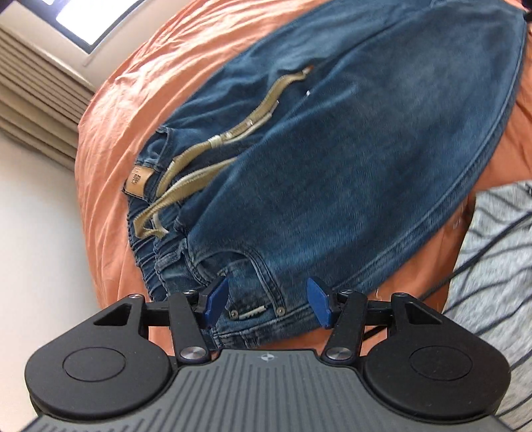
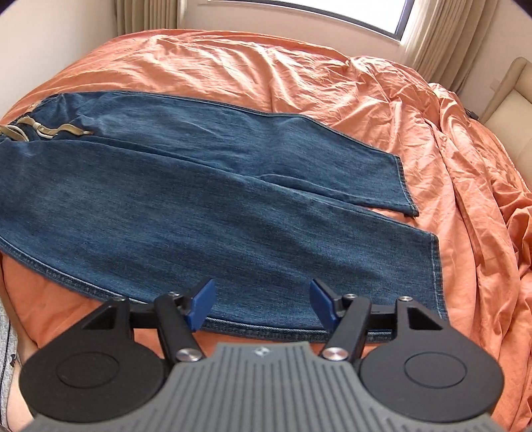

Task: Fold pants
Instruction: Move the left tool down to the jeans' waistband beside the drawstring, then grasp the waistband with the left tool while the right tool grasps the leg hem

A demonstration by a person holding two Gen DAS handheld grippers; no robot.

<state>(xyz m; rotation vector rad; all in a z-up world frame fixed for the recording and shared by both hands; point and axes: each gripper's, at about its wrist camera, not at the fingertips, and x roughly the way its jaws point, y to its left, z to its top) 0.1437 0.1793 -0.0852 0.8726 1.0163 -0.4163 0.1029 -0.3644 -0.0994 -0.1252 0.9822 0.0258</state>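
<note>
Blue denim pants [image 1: 349, 159] with a tan drawstring [image 1: 212, 146] lie flat on the orange bed sheet [image 1: 139, 99]. In the left wrist view my left gripper [image 1: 267, 302] hovers open over the waistband corner and front pocket, its blue fingertips [image 1: 217, 295] on either side of the pocket rivets without pressing. In the right wrist view the pants [image 2: 199, 206] stretch out with both legs side by side, hems at the right. My right gripper [image 2: 261, 304] is open above the near leg's outer seam, close to the hem, nothing pinched.
The rumpled orange sheet [image 2: 432, 139] covers the whole bed. A window [image 2: 332, 13] and curtains stand behind it, a cream chair [image 2: 512, 109] at the far right. A person's grey striped garment [image 1: 498, 249] shows beside the bed edge.
</note>
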